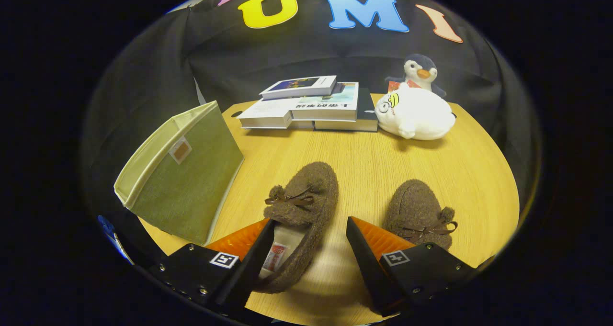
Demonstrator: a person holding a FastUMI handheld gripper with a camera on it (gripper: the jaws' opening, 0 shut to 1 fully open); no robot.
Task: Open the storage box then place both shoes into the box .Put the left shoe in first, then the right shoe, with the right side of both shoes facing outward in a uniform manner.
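Jaws wide, gripper over left shoe

tongs spread over slipper, bare table ahead

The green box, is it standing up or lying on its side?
On its side. The green box lies on the table, opening turned sideways. The gripper is open.

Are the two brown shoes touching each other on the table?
Apart. The gripper view shows bare table between the near shoe and the other shoe; the open gripper straddles the near one.
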